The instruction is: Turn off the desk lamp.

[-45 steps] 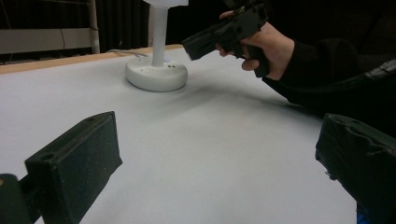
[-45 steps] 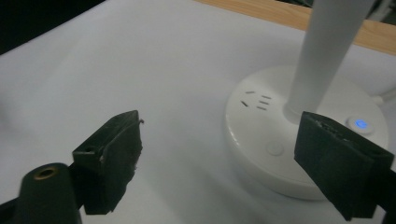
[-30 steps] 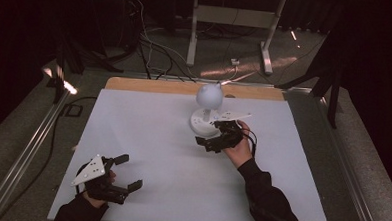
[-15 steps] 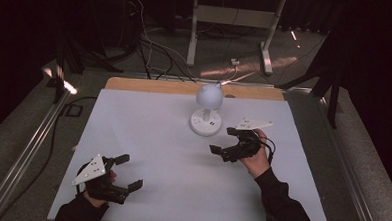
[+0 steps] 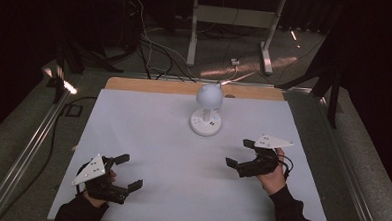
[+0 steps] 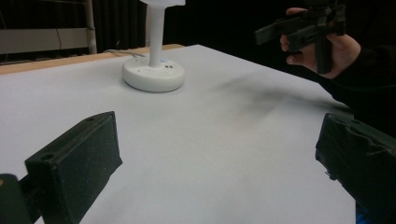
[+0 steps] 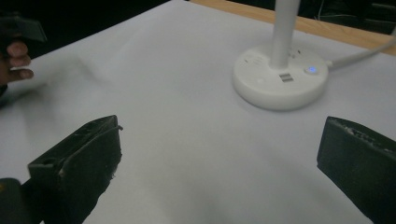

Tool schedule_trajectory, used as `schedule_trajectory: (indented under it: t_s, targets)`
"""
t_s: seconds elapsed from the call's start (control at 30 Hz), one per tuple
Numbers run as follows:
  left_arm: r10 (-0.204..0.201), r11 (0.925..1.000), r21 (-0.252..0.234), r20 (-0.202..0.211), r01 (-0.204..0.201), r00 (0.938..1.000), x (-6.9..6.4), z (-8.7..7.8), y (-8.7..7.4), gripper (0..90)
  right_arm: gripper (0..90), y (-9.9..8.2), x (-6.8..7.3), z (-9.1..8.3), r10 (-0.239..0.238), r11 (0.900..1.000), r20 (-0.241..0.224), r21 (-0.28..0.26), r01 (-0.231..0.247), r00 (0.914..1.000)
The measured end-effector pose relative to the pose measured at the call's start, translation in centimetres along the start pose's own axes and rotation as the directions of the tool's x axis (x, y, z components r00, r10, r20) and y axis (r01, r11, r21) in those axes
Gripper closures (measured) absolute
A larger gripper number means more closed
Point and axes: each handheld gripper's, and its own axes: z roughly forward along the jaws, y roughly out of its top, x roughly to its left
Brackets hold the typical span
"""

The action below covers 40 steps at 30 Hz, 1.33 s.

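White and round-based, the desk lamp (image 5: 207,110) stands at upper centre of the table (image 5: 132,138), so the right gripper (image 5: 236,153), jaws apart like the empty left gripper (image 5: 128,171), should approach its base squarely and slowly.

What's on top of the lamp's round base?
On the lamp base: the white stem, a lit blue button and small sockets. The stem hides whatever lies behind it.
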Motion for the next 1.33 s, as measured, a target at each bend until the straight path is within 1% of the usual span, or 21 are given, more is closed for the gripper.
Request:
schedule_trajectory:
  t_s: [0.07, 0.13, 0.27, 0.33, 0.4, 0.47, 0.53, 0.57, 0.67, 0.73, 0.83, 0.9, 1.03, 1.13, 1.33]
  targets:
    - [0.001, 1.0, 0.001, 0.001, -0.001, 1.0, 0.0, 0.0, 0.0, 0.6, 0.0, -0.7, -0.1, -0.5, -0.007, 0.9999, 0.004, -0.01, 0.007, 1.0]
    - [-0.002, 1.0, 0.0, 0.002, 0.002, 1.0, 0.0, 0.0, 0.0, 0.6, 0.0, -1.6, -0.3, -1.1, -0.015, 0.9999, 0.025, -0.002, 0.015, 0.9996]
    - [0.0, 1.0, 0.001, 0.001, 0.0, 1.0, 0.0, 0.0, 0.0, 0.6, 0.0, -3.0, -0.7, -2.1, 0.008, 0.9999, 0.036, 0.014, -0.009, 0.9993]
    - [0.003, 1.0, 0.001, 0.002, -0.003, 1.0, -0.1, 0.0, 0.0, 0.6, 0.0, -3.8, -0.8, -2.6, 0.024, 0.9994, 0.031, 0.025, -0.025, 0.9992]
    - [0.004, 1.0, 0.002, 0.0, -0.004, 1.0, -0.1, 0.0, 0.0, 0.6, 0.0, -4.4, -0.7, -2.9, 0.023, 0.9994, 0.033, 0.026, -0.024, 0.9992]
    - [0.001, 1.0, 0.0, 0.002, -0.001, 1.0, 0.0, 0.0, 0.0, 0.6, 0.0, -4.9, -0.6, -3.3, 0.02, 0.9997, 0.03, 0.009, -0.02, 0.9993]
    - [0.003, 1.0, 0.002, 0.0, -0.003, 1.0, -0.1, 0.0, 0.0, 0.6, 0.0, -5.4, -0.5, -3.6, 0.012, 0.9999, 0.03, 0.006, -0.012, 0.9995]
    - [0.004, 1.0, 0.002, 0.001, -0.004, 1.0, -0.1, 0.0, 0.0, 0.6, 0.0, -5.6, -0.3, -3.7, 0.015, 0.9999, 0.031, 0.002, -0.015, 0.9994]
    - [0.003, 1.0, 0.001, 0.002, -0.003, 1.0, -0.1, 0.0, 0.0, 0.6, 0.0, -6.5, 0.0, -3.9, 0.0, 0.9998, 0.054, 0.021, -0.001, 0.9986]
    - [0.003, 1.0, 0.003, 0.0, -0.003, 1.0, -0.1, 0.0, 0.0, 0.5, 0.0, -7.0, 0.1, -3.9, 0.001, 0.9995, 0.061, 0.031, -0.003, 0.9981]
    - [0.006, 0.9999, 0.009, 0.004, -0.007, 1.0, -0.1, 0.1, 0.0, 0.6, 0.0, -7.4, 0.2, -3.6, -0.018, 0.9988, 0.079, 0.048, 0.014, 0.9967]
    - [0.011, 0.9998, 0.016, 0.006, -0.011, 0.9999, -0.2, 0.1, -0.1, 0.6, 0.0, -7.4, 0.0, -3.5, -0.013, 0.9988, 0.079, 0.049, 0.009, 0.9968]
    - [0.01, 0.9997, 0.024, 0.009, -0.01, 0.9999, -0.3, 0.2, -0.2, 0.6, 0.0, -7.2, -0.2, -3.5, -0.024, 0.9992, 0.087, 0.035, 0.021, 0.9959]
    - [0.009, 0.9997, 0.024, 0.009, -0.009, 0.9999, -0.3, 0.2, -0.2, 0.6, 0.0, -7.2, -0.2, -3.6, -0.016, 0.9993, 0.088, 0.034, 0.013, 0.996]
    - [0.009, 0.9998, 0.02, 0.009, -0.009, 0.9999, -0.3, 0.2, -0.1, 0.6, 0.0, -7.2, -0.1, -3.5, -0.022, 0.9993, 0.087, 0.031, 0.019, 0.996]
